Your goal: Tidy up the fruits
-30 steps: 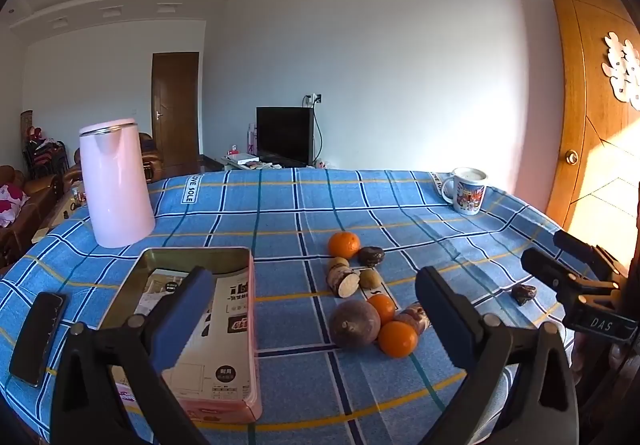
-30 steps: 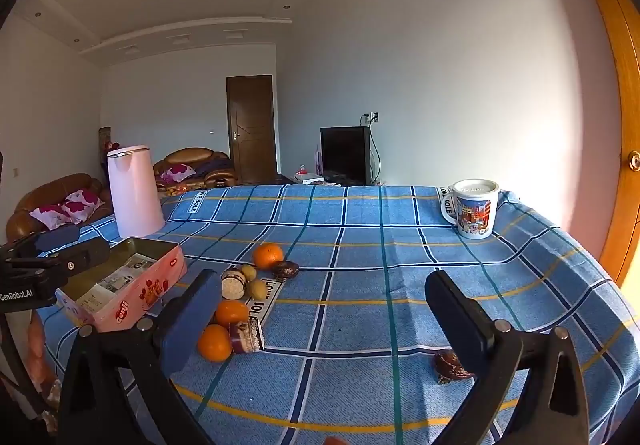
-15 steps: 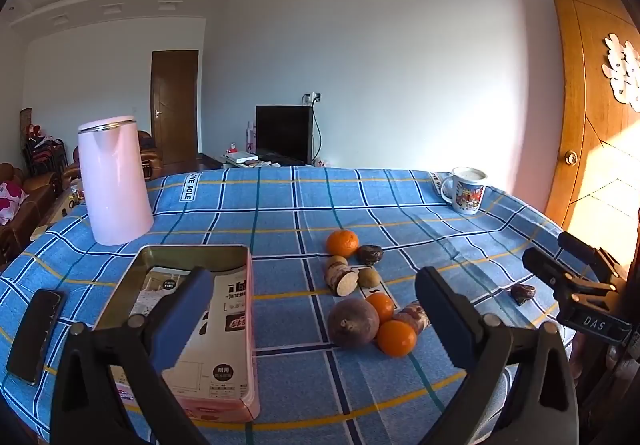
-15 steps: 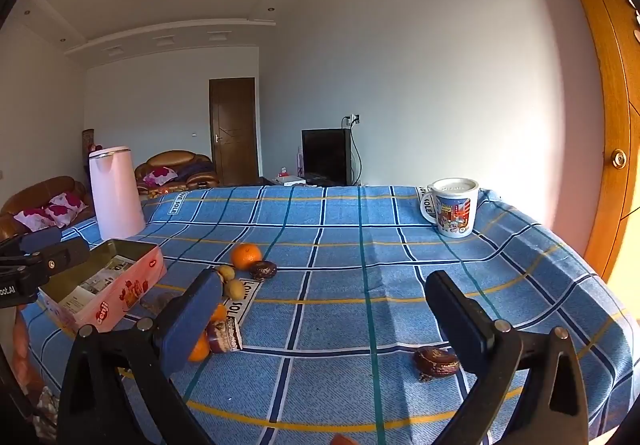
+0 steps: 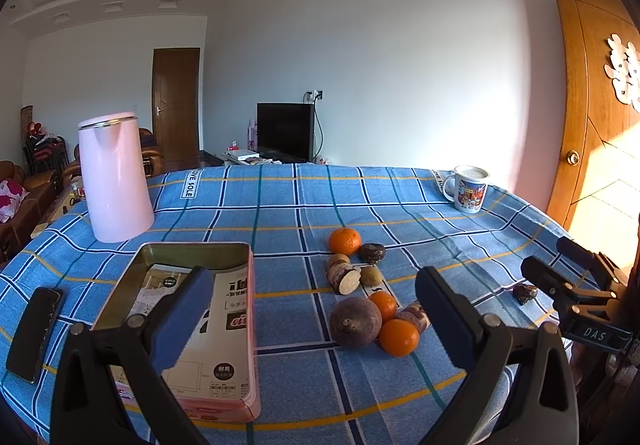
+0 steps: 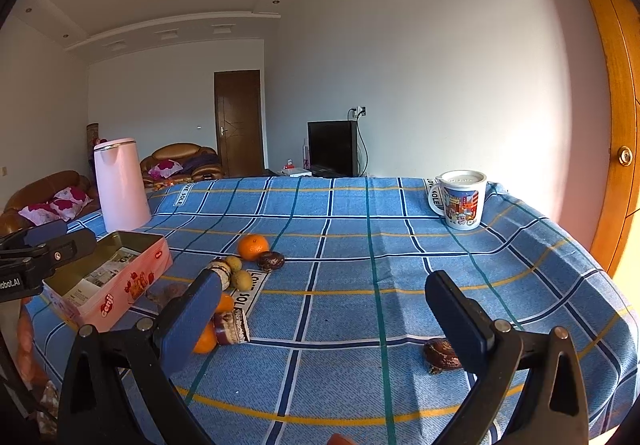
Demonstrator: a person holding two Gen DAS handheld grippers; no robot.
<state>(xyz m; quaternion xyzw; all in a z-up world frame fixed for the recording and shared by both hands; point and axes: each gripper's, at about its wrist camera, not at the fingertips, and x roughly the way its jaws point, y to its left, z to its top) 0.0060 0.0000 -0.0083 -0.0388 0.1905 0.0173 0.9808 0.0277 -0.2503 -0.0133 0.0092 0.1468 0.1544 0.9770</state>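
A cluster of fruit lies mid-table on the blue checked cloth: an orange [image 5: 345, 240], a dark wrinkled fruit [image 5: 372, 252], a cut tuber [image 5: 344, 277], a round brown fruit [image 5: 355, 321] and two more oranges [image 5: 399, 337]. An open pink tin [image 5: 254, 345] holding printed leaflets sits left of them. My left gripper [image 5: 314, 317] is open above the table's near edge, between tin and fruit. My right gripper [image 6: 326, 321] is open too. A lone dark fruit [image 6: 440, 355] lies just inside its right finger [image 6: 460, 325]. The same orange [image 6: 253, 247] and the tin [image 6: 132, 281] show in the right wrist view.
A pink kettle [image 5: 116, 181] stands at the back left and a printed mug [image 5: 468, 191] at the back right. A black phone [image 5: 36, 329] lies near the left edge. A wooden door [image 5: 592, 125] is to the right of the table.
Both views shifted only slightly. The grippers stay open and the fruit has not moved.
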